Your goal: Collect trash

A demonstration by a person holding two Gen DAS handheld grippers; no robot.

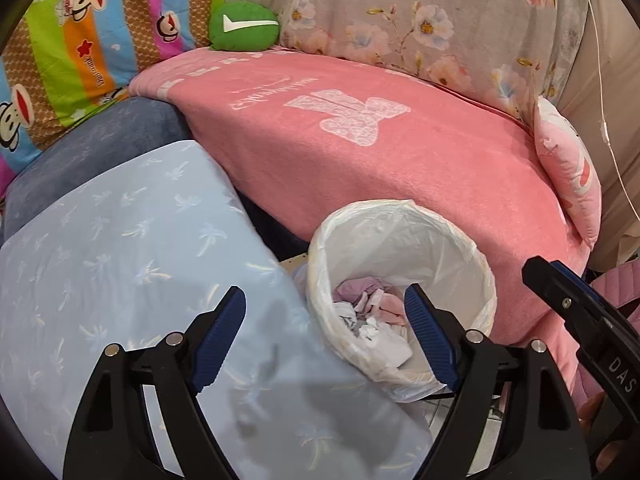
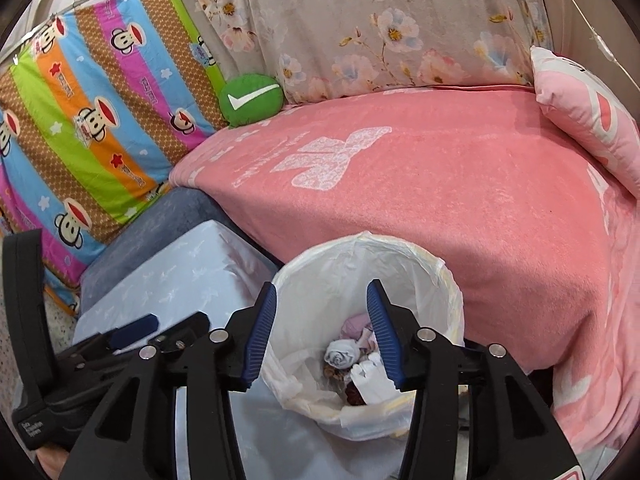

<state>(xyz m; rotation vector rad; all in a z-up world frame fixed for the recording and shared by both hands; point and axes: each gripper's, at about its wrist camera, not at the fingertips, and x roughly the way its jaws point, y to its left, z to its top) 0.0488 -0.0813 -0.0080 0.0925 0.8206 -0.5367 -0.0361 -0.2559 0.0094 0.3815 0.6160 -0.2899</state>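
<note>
The bin point(image 2: 368, 320) is sitting beside the pink bed point(image 2: 460, 200), its base hidden. Crumpled trash point(image 2: 360, 360) is lying inside. Both the left gripper point(image 1: 324, 320) and right gripper point(image 2: 322, 312) are hanging open, empty; only the right view is showing brown scraps.

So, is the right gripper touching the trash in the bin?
Apart. The right wrist view shows the right gripper open above the bin, trash well below.

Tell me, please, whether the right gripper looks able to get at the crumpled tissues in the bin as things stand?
Probably yes: the right gripper is open above the bin, nothing covers its mouth, and the tissues lie exposed at the bottom.
</note>
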